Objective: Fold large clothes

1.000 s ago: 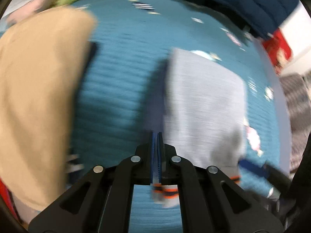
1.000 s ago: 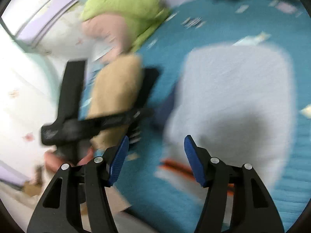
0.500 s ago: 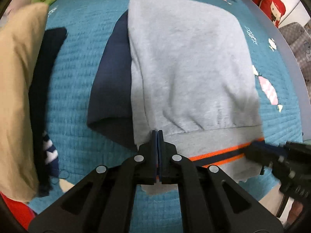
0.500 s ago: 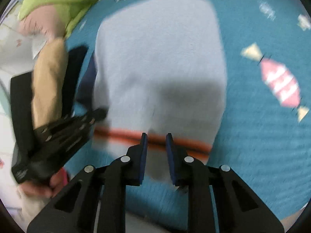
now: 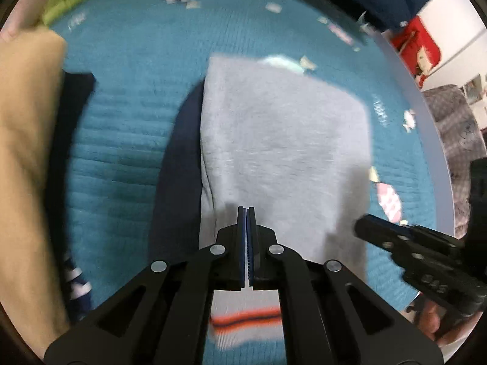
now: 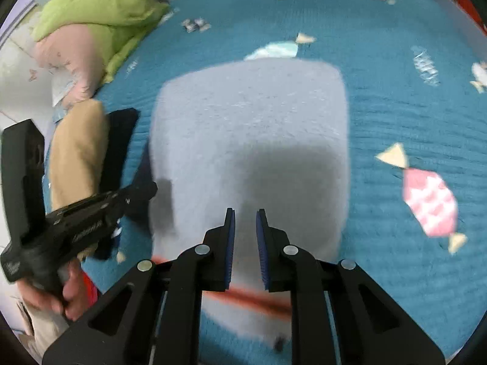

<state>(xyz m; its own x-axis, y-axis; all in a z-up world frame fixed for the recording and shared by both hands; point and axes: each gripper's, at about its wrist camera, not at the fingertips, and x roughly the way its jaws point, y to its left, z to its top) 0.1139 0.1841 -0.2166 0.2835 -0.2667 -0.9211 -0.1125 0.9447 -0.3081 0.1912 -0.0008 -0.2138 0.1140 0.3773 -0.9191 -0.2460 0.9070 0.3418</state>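
Both grippers dropped lower; grey garment (image 6: 249, 140) under right fingers (image 6: 230, 231), closing.

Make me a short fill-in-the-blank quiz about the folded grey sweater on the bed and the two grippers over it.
The grey sweater lies on a ____ bedspread.
The stripe on its hem is mostly ____.
The left gripper's jaws are ____.
Left of the sweater lies a ____ folded garment.

Missing words: teal; orange; shut; tan

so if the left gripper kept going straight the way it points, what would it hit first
Most likely the grey garment lying folded on the teal blanket; the shut left gripper points down at its near part, though depth is unclear.
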